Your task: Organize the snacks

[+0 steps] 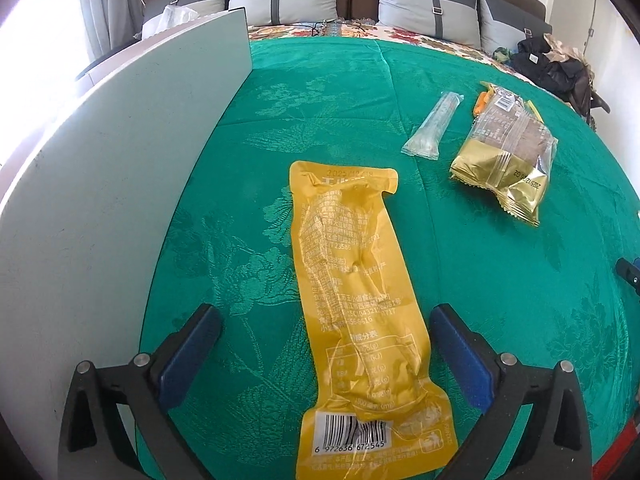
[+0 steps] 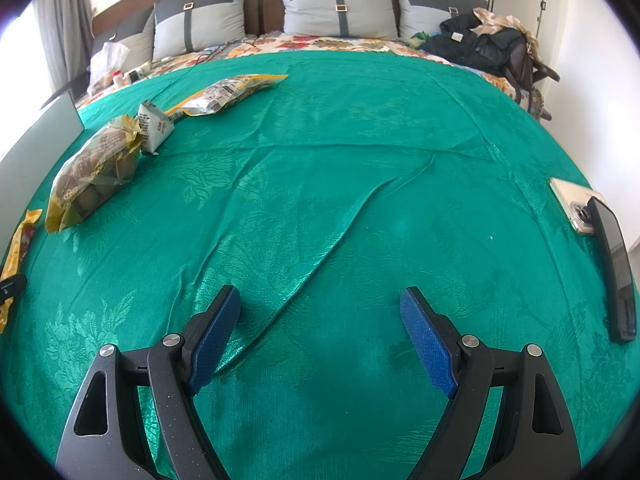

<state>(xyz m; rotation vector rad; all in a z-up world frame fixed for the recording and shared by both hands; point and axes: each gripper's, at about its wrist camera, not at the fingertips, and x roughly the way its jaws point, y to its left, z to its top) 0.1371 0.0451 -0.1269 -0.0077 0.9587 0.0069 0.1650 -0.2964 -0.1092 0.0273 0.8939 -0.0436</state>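
1. Lying flat on the green bedspread [image 1: 360, 92], a long yellow snack packet [image 1: 354, 304] is seen between the fingers of the left tool [image 1: 326, 318], barcode end nearest the camera.
2. A grey-white panel [image 1: 120, 160] is seen standing at the left edge of the bed, just beside the yellow packet; whether it is the wall of a container cannot be told.
3. Further up the bedspread, a clear slim packet [image 1: 434, 126] and a gold-and-clear cake packet [image 1: 506, 154] are seen side by side, well apart from the yellow one.
4. The left tool is spread wide: its blue pads [image 1: 460, 356] stand clear of the packet on both sides, and nothing is pinched.
5. The right tool [image 2: 320, 340] is likewise held spread, with only wrinkled bedspread between its pads [image 2: 428, 344].
6. Both tools are angled steeply down toward the bed.
7. In the right wrist view, a bag of round snacks [image 2: 94, 172], a small grey packet [image 2: 154, 126] and a further yellow-edged bag [image 2: 228, 94] are seen at the left, with two phones [image 2: 600, 236] at the right edge.
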